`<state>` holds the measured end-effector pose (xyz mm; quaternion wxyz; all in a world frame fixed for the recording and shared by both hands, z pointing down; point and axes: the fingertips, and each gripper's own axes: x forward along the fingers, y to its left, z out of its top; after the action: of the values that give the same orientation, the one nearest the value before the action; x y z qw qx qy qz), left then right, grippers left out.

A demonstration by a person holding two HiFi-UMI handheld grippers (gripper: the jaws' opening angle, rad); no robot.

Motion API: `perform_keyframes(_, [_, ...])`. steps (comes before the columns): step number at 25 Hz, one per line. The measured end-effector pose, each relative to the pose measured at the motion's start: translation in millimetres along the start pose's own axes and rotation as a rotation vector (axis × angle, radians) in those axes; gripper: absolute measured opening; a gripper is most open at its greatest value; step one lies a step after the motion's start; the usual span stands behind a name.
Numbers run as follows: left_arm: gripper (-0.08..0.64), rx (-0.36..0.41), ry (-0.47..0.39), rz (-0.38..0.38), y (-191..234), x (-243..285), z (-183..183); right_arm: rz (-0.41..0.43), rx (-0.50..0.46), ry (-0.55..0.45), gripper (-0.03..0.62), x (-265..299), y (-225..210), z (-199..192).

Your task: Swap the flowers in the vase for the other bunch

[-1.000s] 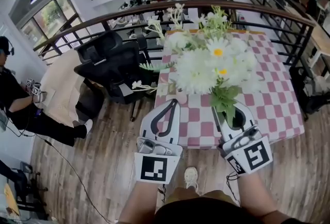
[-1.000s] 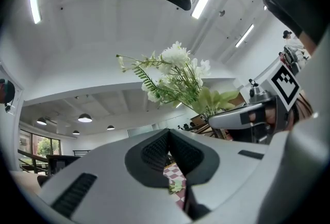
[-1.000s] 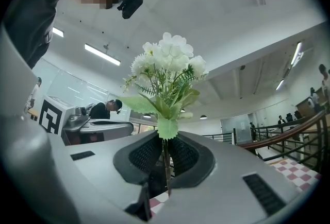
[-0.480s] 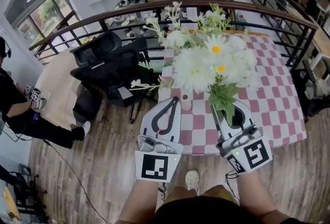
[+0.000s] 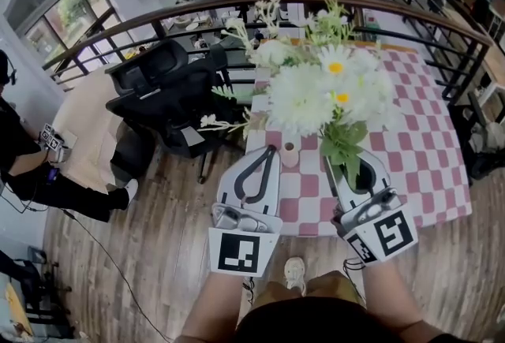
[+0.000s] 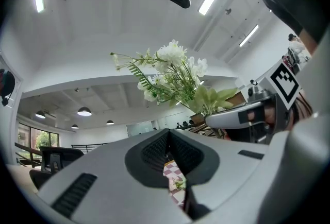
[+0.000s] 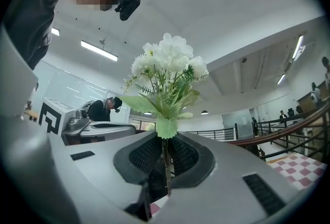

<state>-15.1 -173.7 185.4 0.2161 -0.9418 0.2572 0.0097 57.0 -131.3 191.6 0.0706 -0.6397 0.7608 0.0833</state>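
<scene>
My right gripper (image 5: 355, 165) is shut on the stems of a bunch of white flowers with green leaves (image 5: 319, 93), held upright over the near side of the pink-and-white checked table (image 5: 430, 156). In the right gripper view the stem (image 7: 166, 158) runs down between the pads and the blooms (image 7: 167, 66) rise above them. My left gripper (image 5: 271, 150) is shut with nothing in it, and its tips hang just left of a small pink vase (image 5: 290, 154) near the table's front edge. The left gripper view shows its closed tips (image 6: 169, 138) and the bunch (image 6: 170, 76) off to the right.
Black office chairs (image 5: 170, 93) stand left of the table. A curved wooden-topped railing (image 5: 410, 14) runs behind it. A seated person (image 5: 24, 164) is at the far left on the wooden floor (image 5: 142, 255). The right gripper's body (image 6: 247, 115) shows in the left gripper view.
Both grippers have moved forward toward the table, the right one carrying the flowers. The pink vase now sits nearer, between the two grippers' tips.
</scene>
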Motion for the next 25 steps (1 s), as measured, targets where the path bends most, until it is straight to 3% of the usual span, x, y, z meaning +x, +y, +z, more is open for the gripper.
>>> perform_keyframes(14, [0.008,-0.053,0.046,0.025,1.3,23.0,-20.5,0.066,0.039,-0.005,0.057,18.6,-13.4,-11.3])
perform_keyframes(25, [0.008,-0.059,0.125,0.074,6.0,56.6,-52.8,0.203,0.216,-0.081,0.055,44.2,-48.9,-20.3])
